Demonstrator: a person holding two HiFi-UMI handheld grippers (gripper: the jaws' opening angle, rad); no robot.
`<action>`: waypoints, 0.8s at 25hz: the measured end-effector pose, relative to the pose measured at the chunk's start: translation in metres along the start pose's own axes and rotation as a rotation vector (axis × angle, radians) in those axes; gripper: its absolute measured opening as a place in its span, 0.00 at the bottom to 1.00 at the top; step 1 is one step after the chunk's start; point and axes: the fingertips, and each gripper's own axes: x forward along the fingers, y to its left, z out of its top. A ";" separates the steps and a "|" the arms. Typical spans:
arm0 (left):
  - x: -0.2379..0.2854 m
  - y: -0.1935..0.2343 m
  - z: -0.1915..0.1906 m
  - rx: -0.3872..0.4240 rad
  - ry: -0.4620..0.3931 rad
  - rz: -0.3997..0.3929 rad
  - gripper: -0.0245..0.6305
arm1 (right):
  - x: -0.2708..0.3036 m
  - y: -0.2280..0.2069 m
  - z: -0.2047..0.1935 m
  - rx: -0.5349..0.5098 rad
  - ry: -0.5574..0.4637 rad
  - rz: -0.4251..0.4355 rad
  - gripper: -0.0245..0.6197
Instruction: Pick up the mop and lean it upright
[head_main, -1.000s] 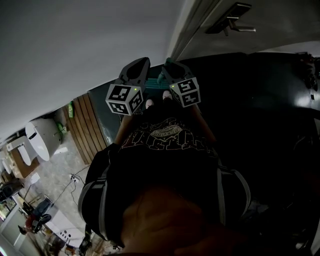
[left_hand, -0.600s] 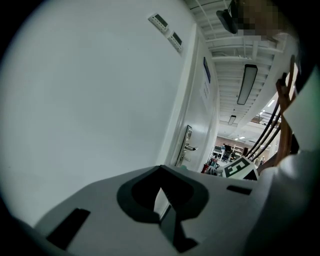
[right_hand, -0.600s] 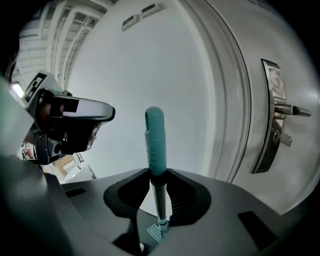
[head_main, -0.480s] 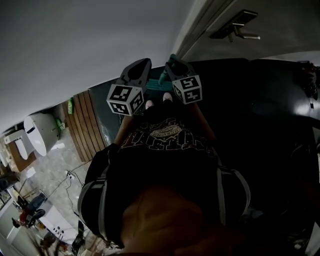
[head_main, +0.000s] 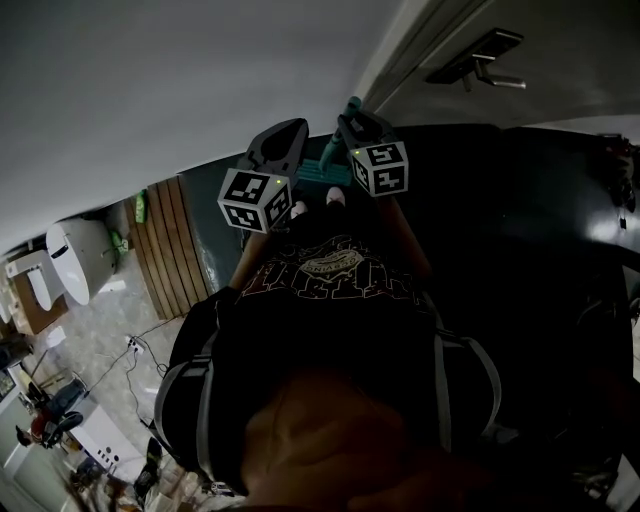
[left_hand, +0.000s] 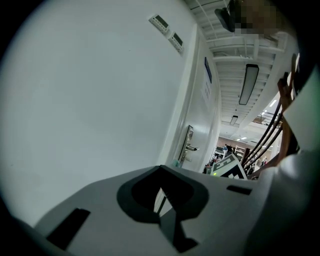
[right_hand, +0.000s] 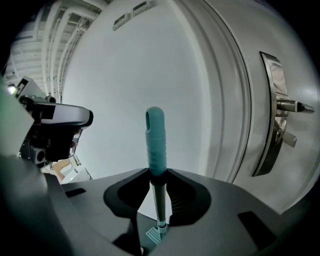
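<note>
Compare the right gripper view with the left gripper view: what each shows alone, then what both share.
Right gripper view only: the mop's teal handle clamped in the right claw, with the mop head below. Left gripper view only: a ceiling light and the right gripper's marker cube. Both: the white wall and the door handle.

White wall (head_main: 150, 90), white door (head_main: 580, 50) with metal handle (right_hand: 287, 106), ceiling strip light (left_hand: 248, 84)

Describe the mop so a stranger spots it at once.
Find the white door with the metal lever handle; left of its frame is a plain white wall. Before that wall the mop stands upright in the right gripper. It alone has a teal grip with a hole on top.
</note>
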 end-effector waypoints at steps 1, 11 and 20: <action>-0.001 0.000 0.000 -0.001 -0.001 0.002 0.11 | 0.001 -0.002 0.001 0.004 -0.002 -0.004 0.22; -0.002 0.005 0.003 -0.008 -0.015 0.022 0.11 | 0.015 -0.021 0.006 0.027 -0.009 -0.031 0.22; 0.001 0.012 0.004 -0.014 -0.018 0.039 0.11 | 0.029 -0.040 0.012 0.045 -0.014 -0.052 0.21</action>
